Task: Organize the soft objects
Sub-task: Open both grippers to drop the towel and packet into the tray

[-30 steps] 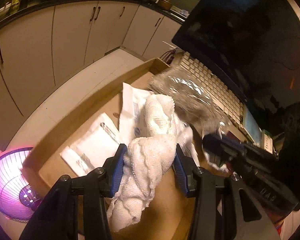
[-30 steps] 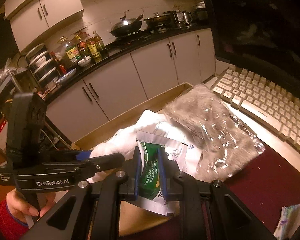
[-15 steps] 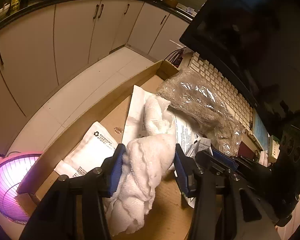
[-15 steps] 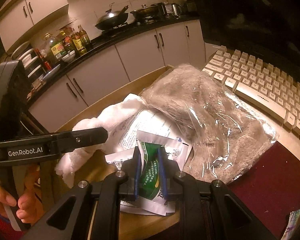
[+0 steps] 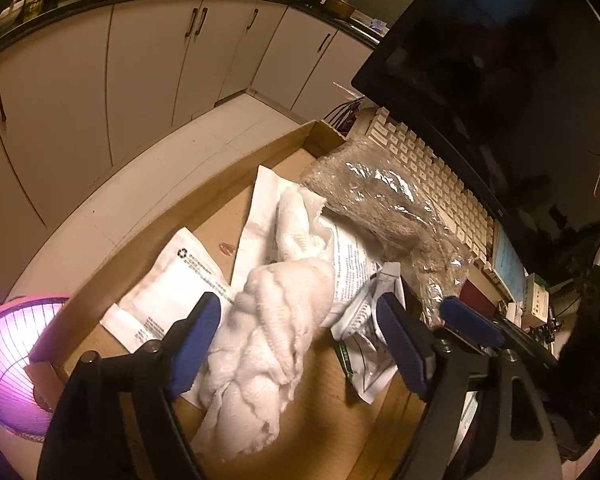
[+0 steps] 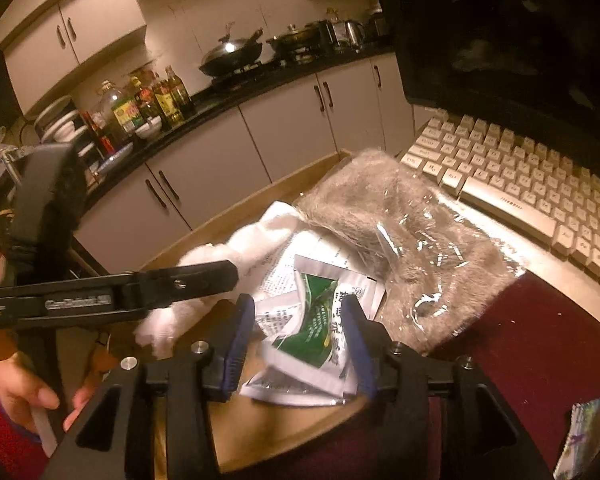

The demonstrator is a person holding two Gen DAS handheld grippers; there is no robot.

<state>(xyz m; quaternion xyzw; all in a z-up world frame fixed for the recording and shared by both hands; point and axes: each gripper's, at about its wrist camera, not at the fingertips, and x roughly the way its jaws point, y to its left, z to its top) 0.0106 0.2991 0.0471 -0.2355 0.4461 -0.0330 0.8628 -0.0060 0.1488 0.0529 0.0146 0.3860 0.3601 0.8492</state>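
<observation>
A white crinkled towel [image 5: 276, 332] lies in the shallow cardboard box [image 5: 236, 172]. My left gripper [image 5: 298, 300] straddles it with its jaws opening, and the blue pads stand clear of the cloth. A green-and-white sachet [image 6: 320, 320] rests on printed white packets between the jaws of my right gripper [image 6: 298, 300]. Those jaws are opening too, and the pads are off the sachet. A grey fluffy cloth in a clear plastic bag [image 6: 400, 240] lies at the box's far right corner [image 5: 380, 208].
Flat white packets [image 5: 168, 288] lie in the box at left. A keyboard [image 6: 540, 188] and a dark monitor [image 5: 480, 60] stand to the right, beside a maroon mat [image 6: 540, 360]. A pink-lit fan [image 5: 8, 352] sits at lower left. A person's hand [image 6: 24, 396] holds the left gripper.
Both grippers let go: the left jaws spread off the towel and the right jaws spread off the sachet, which now lies slumped on the packets. The right gripper moved slightly toward the box.
</observation>
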